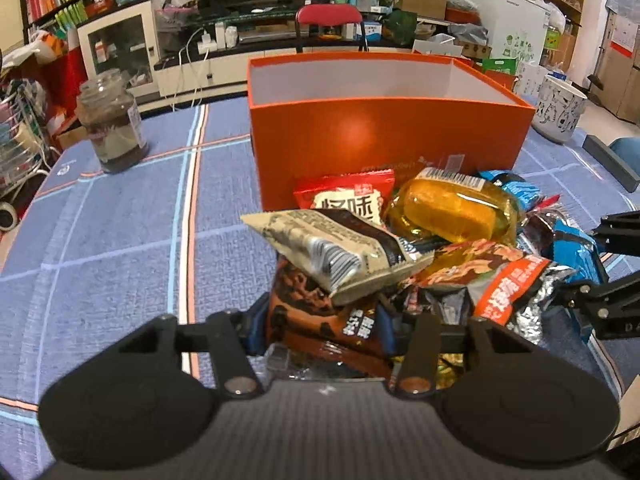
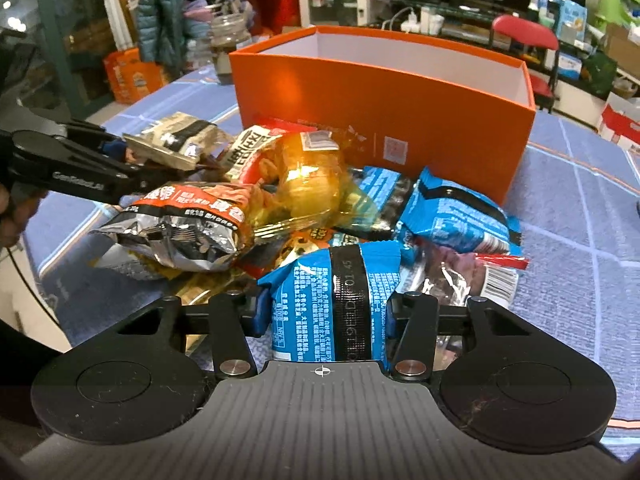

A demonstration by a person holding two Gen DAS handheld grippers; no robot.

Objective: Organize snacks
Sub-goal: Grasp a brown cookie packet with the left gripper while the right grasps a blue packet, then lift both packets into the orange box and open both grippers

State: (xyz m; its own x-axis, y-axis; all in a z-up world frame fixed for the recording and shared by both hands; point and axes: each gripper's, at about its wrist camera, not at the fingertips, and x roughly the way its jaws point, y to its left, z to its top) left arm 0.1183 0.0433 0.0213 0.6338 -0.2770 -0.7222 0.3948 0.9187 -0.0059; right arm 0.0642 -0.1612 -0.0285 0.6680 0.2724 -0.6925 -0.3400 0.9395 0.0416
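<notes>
The left gripper (image 1: 322, 320) points down at a slant into the near edge of a pile of snacks, and its two fingers are clamped on a brown packet (image 1: 316, 312) with a chocolate pattern. A beige packet (image 1: 340, 252) lies tilted on top of the pile just ahead of its fingertips, and a yellow transparent packet (image 1: 452, 212) sits further ahead to its right.

The right gripper (image 2: 326, 316) is tilted down in the same way, with its fingers closed on a blue packet (image 2: 344, 300) that stands between them. A silver and orange packet (image 2: 188, 228) lies ahead to its left, touching the pile.

Behind the pile, ahead of both tools, stands the open orange box (image 1: 392, 136) on the blue checked tablecloth (image 1: 120, 220). A glass jar (image 1: 112, 120) stands far to the left of the left gripper.
</notes>
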